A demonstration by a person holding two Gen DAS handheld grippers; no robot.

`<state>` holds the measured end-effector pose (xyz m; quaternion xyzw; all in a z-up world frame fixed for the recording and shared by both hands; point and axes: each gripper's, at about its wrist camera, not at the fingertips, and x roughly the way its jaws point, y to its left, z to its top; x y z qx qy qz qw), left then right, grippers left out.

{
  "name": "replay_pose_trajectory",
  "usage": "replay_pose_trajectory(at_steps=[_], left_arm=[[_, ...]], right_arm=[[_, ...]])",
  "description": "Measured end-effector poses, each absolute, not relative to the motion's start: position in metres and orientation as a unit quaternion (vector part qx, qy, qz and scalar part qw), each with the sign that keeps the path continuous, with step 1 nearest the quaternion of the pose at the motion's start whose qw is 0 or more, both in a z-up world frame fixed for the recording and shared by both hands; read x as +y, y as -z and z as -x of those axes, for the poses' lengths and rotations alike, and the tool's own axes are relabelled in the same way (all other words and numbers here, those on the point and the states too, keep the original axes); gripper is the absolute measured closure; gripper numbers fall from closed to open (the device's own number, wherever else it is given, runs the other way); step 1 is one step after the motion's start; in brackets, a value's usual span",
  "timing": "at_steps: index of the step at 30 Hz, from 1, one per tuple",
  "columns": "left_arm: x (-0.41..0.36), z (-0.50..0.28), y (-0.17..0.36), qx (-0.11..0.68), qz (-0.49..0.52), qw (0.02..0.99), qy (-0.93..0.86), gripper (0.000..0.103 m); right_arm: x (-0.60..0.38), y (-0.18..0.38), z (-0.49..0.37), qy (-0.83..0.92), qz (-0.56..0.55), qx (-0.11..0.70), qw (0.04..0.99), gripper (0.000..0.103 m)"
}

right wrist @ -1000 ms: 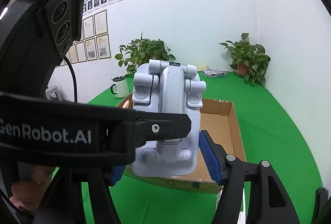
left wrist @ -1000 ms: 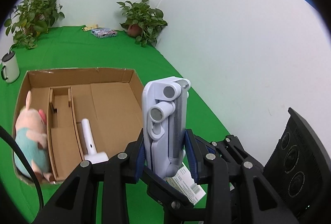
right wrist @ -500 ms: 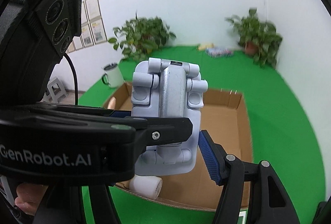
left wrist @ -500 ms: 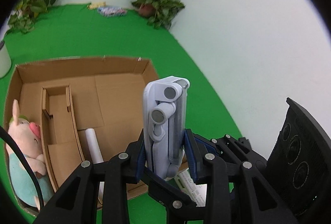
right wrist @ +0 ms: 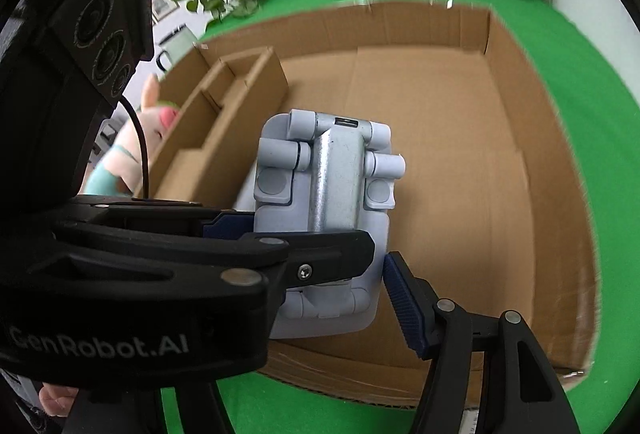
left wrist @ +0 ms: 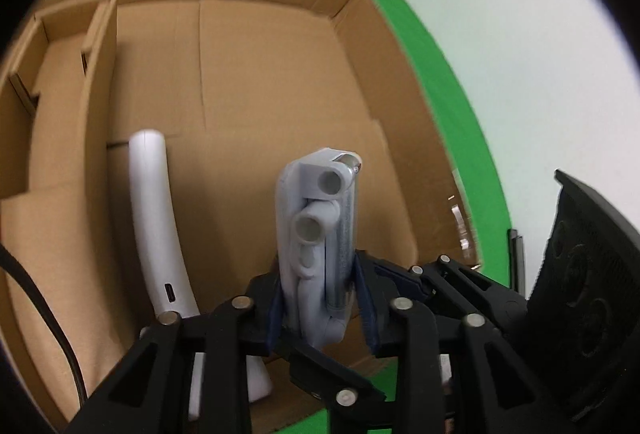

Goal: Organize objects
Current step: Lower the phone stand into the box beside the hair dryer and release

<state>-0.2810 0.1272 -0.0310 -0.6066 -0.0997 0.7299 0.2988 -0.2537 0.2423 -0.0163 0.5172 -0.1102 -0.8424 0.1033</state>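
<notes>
— Left gripper point(left wrist: 320, 298): what's in it?
— Its jaws are closing on one folded grey phone stand point(left wrist: 316, 234), held upright over the cardboard box point(left wrist: 280, 13).
— And the right gripper point(right wrist: 320, 266)?
— Jaws closing too; the near pad stands just off the stand's edge, the far side is hidden.
— Anything cut off?
— One white handle point(left wrist: 154, 218) in the box, its base hidden; one plush pig point(right wrist: 132, 145), half covered. Two plants, blurred.

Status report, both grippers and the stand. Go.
Left gripper clamps folded phone stand, jaws closing. Right gripper straddles it, closing, contact unclear. Stand over cardboard box; white wand lies beside.
</notes>
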Motion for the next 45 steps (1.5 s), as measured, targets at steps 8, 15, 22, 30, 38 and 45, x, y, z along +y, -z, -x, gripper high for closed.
replay_pose_trajectory(at_steps=[8,15,22,30,38,45], left_arm=[[0.118,0.281,0.041,-0.129,0.615,0.304,-0.716,0.080],[0.117,0.286,0.042,-0.121,0.621,0.299,-0.715,0.079],[0.106,0.284,0.026,-0.114,0.606,0.294,-0.730,0.079],[0.084,0.279,0.020,-0.127,0.595,0.290,-0.739,0.079],[0.076,0.267,0.010,-0.122,0.581,0.292,-0.750,0.079],[0.067,0.264,0.004,-0.125,0.570,0.283,-0.761,0.080]], right_arm=[[0.230,0.019,0.257,0.828,-0.540,-0.095,0.116,0.058],[0.251,0.016,0.253,0.818,-0.544,-0.135,0.131,0.037],[0.273,0.010,0.255,0.820,-0.538,-0.148,0.128,0.029],[0.274,0.025,0.269,0.815,-0.544,-0.152,0.129,0.030],[0.276,0.036,0.285,0.817,-0.549,-0.141,0.103,0.046],[0.247,0.044,0.290,0.817,-0.557,-0.113,0.099,0.057]])
